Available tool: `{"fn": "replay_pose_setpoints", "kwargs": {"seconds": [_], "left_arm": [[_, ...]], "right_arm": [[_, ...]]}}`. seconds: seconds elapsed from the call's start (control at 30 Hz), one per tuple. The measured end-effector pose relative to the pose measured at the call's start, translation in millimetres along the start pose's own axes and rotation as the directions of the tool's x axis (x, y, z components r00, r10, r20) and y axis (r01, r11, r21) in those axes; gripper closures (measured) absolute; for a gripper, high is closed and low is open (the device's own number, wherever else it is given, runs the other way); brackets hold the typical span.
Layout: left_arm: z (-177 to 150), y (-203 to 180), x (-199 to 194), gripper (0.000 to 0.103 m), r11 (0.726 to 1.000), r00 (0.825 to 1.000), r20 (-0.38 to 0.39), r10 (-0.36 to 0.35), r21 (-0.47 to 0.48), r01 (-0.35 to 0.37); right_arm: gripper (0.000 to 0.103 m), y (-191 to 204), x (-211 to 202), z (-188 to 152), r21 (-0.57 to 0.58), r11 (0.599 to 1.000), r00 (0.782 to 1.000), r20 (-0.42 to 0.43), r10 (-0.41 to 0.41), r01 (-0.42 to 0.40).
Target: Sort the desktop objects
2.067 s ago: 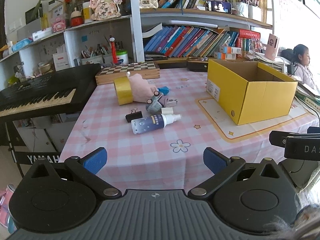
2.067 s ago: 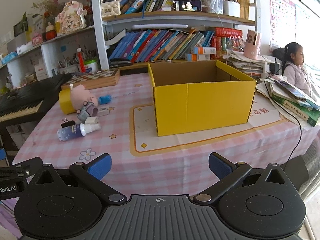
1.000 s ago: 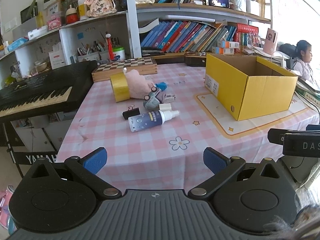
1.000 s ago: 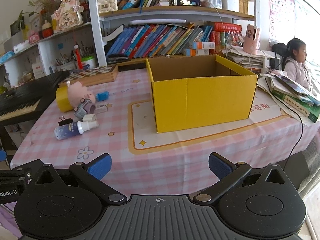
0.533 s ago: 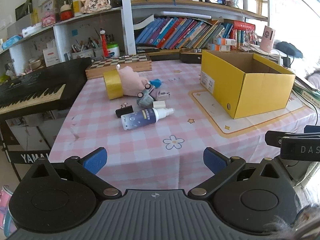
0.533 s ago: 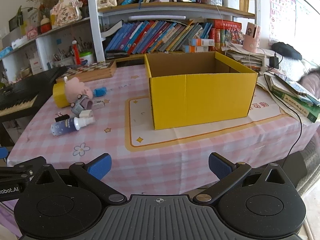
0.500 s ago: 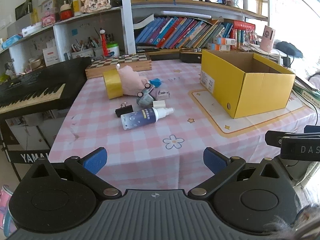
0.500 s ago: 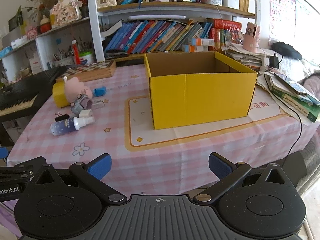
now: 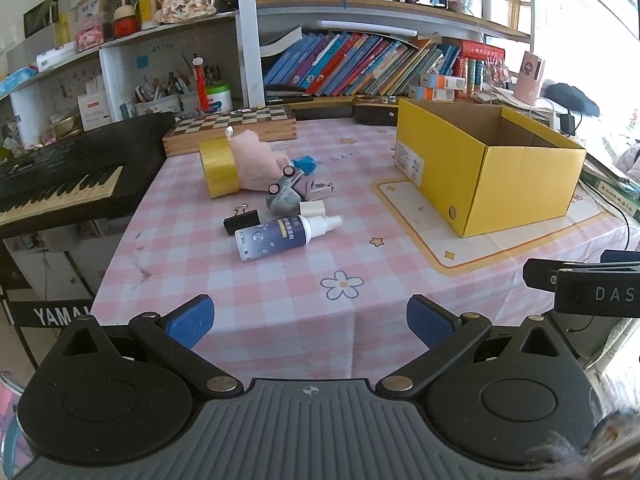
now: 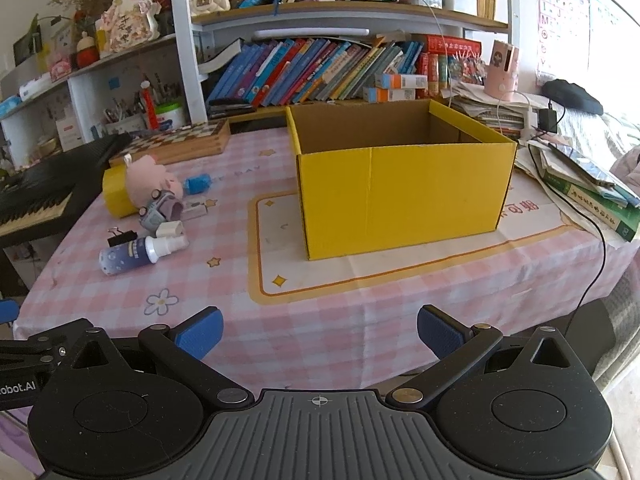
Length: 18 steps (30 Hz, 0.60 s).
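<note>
A pile of small objects lies on the pink checked tablecloth (image 9: 280, 280): a blue spray bottle (image 9: 280, 236) (image 10: 136, 254), a black binder clip (image 9: 241, 220), a grey toy car (image 9: 285, 196), a pink plush pig (image 9: 256, 164) (image 10: 148, 182) and a roll of yellow tape (image 9: 218, 168). An open yellow cardboard box (image 9: 488, 168) (image 10: 400, 188) stands to their right, and its inside looks bare. My left gripper (image 9: 310, 316) is open, short of the table's front edge. My right gripper (image 10: 318, 330) is open too, facing the box.
A black keyboard (image 9: 60, 176) sits left of the table. A wooden chessboard case (image 9: 232, 128) lies behind the pile. Bookshelves (image 9: 360, 68) fill the back wall. Books, papers and a cable (image 10: 592, 200) crowd the right side.
Both views have shifted slightly as the grippers rose and tilted toward the table. The seated person at the far right has dropped out of view. Nothing on the table moved.
</note>
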<state>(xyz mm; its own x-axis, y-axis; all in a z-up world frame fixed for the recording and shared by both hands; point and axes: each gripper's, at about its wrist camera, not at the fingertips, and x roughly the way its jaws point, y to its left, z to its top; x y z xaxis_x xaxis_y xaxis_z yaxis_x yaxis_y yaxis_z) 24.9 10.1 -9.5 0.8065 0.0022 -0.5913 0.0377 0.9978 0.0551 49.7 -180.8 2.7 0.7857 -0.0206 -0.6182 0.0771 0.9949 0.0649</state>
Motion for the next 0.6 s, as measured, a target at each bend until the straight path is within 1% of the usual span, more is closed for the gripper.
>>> {"fn": "replay_pose_setpoints", "kwargs": {"seconds": [0.3, 0.43, 0.6], "left_arm": [[0, 2, 1, 0.000, 1.000, 1.000, -0.005, -0.007, -0.010, 0.007], [-2, 3, 2, 0.000, 1.000, 1.000, -0.014, 0.008, -0.003, -0.008], [-2, 8, 0, 0.000, 1.000, 1.000, -0.005, -0.009, -0.013, 0.009]], "right_arm": [[0.000, 7, 0, 1, -0.023, 1.000, 1.000, 0.001, 0.007, -0.007], [0.000, 9, 1, 1, -0.025, 1.000, 1.000, -0.003, 0.010, -0.010], [0.000, 15, 1, 2, -0.045, 0.999, 1.000, 0.000, 0.027, -0.027]]}}
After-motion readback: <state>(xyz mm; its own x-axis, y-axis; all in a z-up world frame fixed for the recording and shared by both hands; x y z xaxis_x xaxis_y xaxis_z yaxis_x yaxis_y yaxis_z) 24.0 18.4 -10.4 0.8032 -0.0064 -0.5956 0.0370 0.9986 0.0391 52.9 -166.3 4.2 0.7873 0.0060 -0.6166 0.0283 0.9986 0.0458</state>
